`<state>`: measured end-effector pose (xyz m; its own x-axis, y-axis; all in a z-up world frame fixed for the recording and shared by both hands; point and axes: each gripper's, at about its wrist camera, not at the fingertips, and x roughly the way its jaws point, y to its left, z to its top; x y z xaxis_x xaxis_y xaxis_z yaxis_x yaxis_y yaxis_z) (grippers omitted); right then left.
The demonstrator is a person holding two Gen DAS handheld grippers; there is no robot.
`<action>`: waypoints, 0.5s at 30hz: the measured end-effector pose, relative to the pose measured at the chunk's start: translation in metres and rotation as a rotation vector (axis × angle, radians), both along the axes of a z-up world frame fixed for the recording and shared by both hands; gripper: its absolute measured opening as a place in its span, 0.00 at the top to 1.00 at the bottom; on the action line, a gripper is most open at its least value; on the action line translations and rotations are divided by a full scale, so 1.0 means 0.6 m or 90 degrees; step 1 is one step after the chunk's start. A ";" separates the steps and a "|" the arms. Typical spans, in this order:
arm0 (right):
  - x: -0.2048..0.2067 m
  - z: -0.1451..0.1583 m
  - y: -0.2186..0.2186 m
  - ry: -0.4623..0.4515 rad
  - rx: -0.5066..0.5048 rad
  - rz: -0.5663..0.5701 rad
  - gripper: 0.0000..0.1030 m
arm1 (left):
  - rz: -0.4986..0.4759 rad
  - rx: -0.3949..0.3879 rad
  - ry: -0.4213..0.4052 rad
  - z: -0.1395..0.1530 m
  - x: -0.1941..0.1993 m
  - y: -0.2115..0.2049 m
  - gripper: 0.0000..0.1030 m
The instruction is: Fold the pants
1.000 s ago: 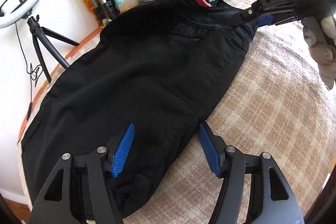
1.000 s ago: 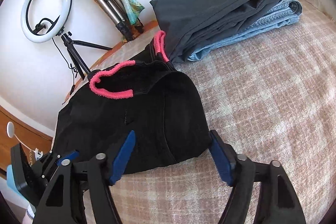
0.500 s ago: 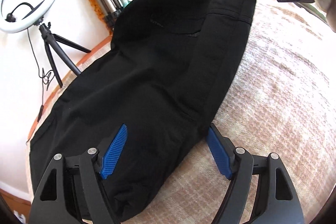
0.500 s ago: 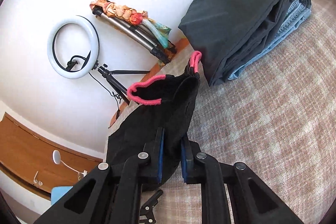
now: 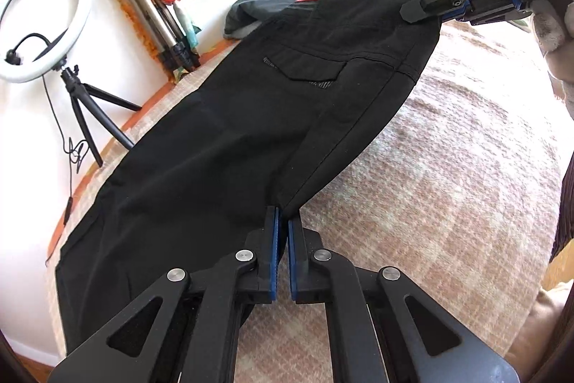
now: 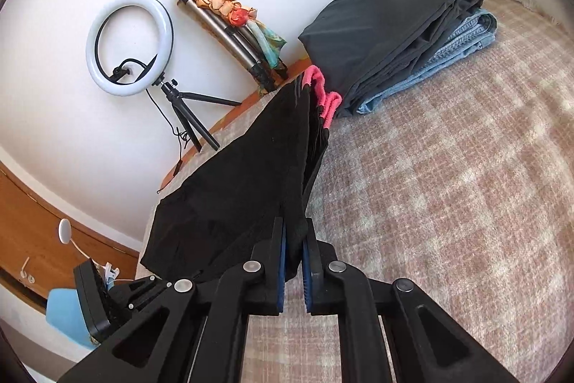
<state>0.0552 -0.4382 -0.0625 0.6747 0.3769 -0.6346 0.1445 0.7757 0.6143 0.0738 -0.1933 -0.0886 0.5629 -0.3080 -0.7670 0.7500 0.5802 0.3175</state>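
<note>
Now clamped: left gripper [image 5: 282, 221] pinching the black pants [image 5: 222, 146] edge. Right gripper [image 6: 295, 239] gripping the waist fabric at twelve o'clock. Lifted off the bed [image 6: 448, 203].

Right claw [image 6: 294, 239] pinches the black pants [image 6: 247, 174], lifting them off the checked bed [image 6: 448, 185]; folded clothes [image 6: 401, 38] sit beyond.
</note>
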 end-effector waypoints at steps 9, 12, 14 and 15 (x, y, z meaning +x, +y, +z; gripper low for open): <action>-0.115 -0.037 0.005 0.026 0.015 0.000 0.95 | -0.025 -0.005 0.050 0.003 -0.068 0.007 0.96; -0.120 -0.027 0.018 0.035 -0.053 0.019 0.91 | -0.005 -0.034 0.079 0.009 -0.077 0.016 0.91; -0.119 -0.015 0.019 0.045 -0.101 0.002 0.80 | 0.018 -0.066 0.113 0.018 -0.073 0.031 0.84; -0.120 -0.007 0.017 0.042 -0.125 -0.011 0.66 | 0.027 -0.084 0.126 0.025 -0.071 0.040 0.75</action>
<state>-0.0166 -0.4280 -0.0668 0.6340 0.2310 -0.7380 0.1936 0.8766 0.4406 0.0314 -0.1693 -0.0737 0.4205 -0.3915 -0.8185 0.7640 0.6393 0.0867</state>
